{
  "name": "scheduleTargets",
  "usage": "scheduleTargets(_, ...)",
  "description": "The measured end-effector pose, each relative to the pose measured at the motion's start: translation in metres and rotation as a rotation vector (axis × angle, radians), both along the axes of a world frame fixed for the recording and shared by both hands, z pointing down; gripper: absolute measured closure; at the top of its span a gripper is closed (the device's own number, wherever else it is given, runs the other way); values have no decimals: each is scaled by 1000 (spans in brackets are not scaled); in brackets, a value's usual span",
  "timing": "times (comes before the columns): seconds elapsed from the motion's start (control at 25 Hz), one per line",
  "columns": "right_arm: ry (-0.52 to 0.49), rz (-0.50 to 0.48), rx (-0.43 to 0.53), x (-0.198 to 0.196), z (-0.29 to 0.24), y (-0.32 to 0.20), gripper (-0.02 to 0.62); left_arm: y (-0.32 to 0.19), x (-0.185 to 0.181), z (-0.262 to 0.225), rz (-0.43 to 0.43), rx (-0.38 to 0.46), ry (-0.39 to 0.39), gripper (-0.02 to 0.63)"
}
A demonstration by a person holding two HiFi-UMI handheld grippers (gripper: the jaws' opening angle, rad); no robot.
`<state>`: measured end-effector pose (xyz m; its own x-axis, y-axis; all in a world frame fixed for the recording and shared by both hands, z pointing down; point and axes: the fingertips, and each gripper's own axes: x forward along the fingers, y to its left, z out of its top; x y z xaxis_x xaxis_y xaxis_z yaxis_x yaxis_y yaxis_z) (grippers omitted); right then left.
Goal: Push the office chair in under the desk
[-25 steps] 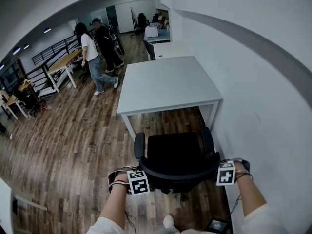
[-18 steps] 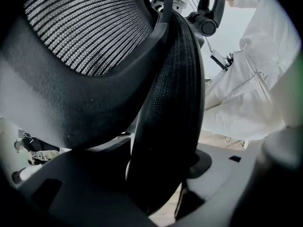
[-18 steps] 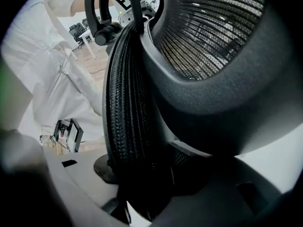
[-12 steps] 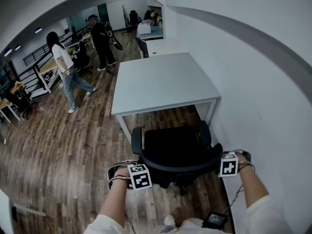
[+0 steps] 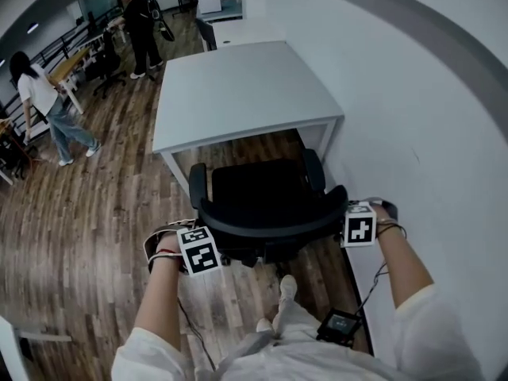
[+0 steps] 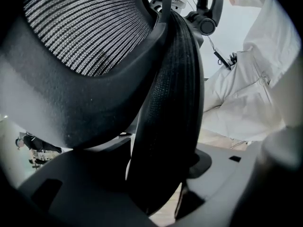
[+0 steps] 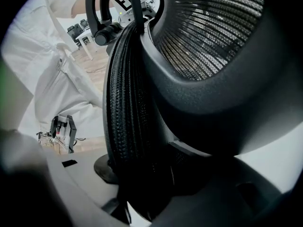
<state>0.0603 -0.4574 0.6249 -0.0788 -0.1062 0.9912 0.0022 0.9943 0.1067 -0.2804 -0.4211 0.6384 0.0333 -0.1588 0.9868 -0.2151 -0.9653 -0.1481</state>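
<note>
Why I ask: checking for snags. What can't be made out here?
Wheels of the office chair: head view, mostly under it.
Floor beneath the desk: head view, covered by it.
Way ahead: both gripper views, blocked by the backrest in left claw and right claw.

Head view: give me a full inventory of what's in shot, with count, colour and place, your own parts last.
office chair: one, black, seat front at the desk's near edge
desk: one, white, against the right wall
floor: brown wood planks
people: two, far left, one in a white top, one in dark clothes
small device: one, black, on a cable, low at the person's right side
left gripper: jaws clamped on the chair back's left edge
right gripper: jaws clamped on its right edge
</note>
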Motion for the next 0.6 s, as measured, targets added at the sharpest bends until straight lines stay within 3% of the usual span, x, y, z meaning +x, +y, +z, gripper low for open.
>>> scheduleTargets(0.16, -6, 6, -8, -5, -2, -14, 362, -18, -5, -1, 13, 11, -18, 342)
scheduleTargets(0.32, -14, 4, -5, -10, 0, -32, 363, -34, -15, 8, 41, 17, -90, 345)
scheduleTargets(0.6, -5, 10, -48, -10, 2, -50, 362, -58, -18, 8, 47, 12, -87, 348)
